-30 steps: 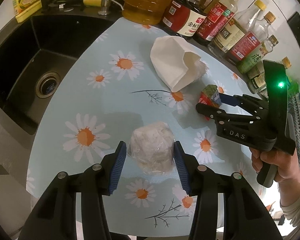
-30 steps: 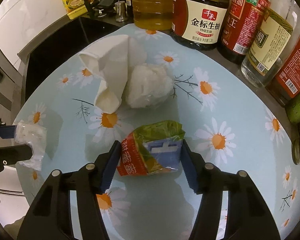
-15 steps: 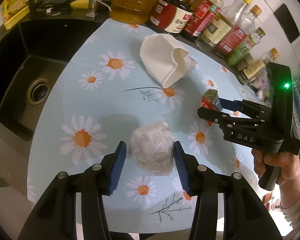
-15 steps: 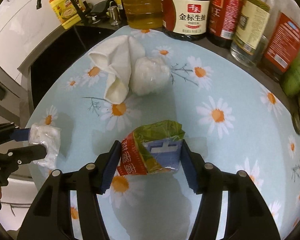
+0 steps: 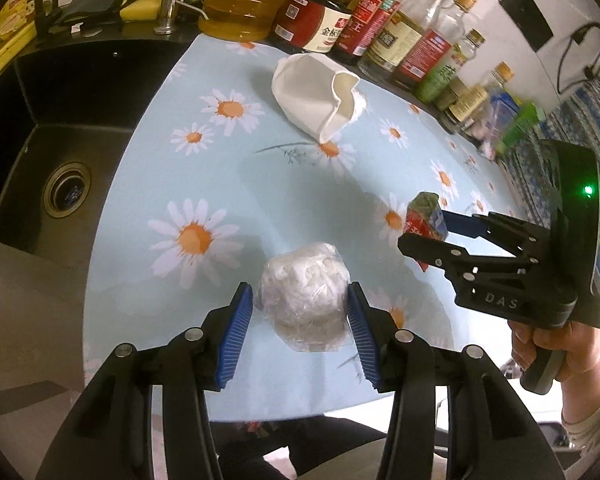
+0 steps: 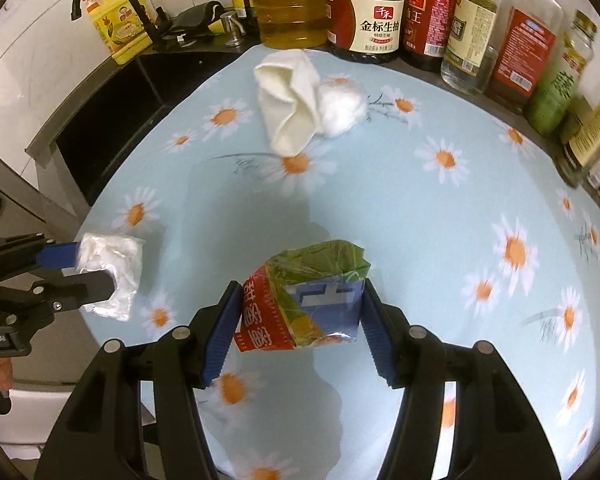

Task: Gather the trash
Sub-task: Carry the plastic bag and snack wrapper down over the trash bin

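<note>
Plastic-wrapped wad (image 5: 303,305) sits clenched in my left claw (image 5: 300,318); my right claw (image 6: 300,322) grips a crumpled packet (image 6: 304,300). Both are lifted clear of the daisy table (image 6: 420,240), so I judge two pieces collected but not yet binned; no bin shows. Left on the table at twelve o'clock are a napkin (image 6: 288,108) and a second wad (image 6: 342,106) touching it. My right view shows that second wad plainly; my left view nearly hides it behind the napkin, but shows the sink (image 5: 66,194) at nine o'clock.
</note>
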`<control>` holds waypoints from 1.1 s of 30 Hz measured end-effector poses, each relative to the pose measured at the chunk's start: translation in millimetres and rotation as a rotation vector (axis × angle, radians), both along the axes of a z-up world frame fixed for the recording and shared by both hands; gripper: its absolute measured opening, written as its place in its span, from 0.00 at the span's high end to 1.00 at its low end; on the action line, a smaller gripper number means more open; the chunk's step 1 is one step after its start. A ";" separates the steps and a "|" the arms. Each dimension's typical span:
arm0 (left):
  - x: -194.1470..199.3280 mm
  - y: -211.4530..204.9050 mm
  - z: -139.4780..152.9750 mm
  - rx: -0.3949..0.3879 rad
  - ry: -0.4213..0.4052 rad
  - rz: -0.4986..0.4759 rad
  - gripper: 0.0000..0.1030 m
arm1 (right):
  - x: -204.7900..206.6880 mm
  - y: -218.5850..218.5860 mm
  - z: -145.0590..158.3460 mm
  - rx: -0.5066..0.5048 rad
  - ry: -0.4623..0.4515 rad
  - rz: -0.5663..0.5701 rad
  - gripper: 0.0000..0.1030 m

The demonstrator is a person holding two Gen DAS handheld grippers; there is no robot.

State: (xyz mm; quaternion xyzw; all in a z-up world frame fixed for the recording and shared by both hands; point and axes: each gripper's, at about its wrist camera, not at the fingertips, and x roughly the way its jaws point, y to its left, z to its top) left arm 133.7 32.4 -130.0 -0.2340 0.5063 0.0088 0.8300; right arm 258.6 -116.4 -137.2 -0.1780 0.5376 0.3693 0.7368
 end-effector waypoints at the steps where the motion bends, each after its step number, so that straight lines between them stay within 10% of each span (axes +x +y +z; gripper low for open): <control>1: -3.8 1.3 -0.4 -0.003 -0.001 -0.011 0.55 | -7.1 -1.2 0.9 0.002 0.003 -0.012 0.43; 33: -140.7 -12.3 -36.8 -0.065 0.057 -0.153 0.55 | -191.3 -15.2 -19.1 0.082 0.112 -0.038 0.43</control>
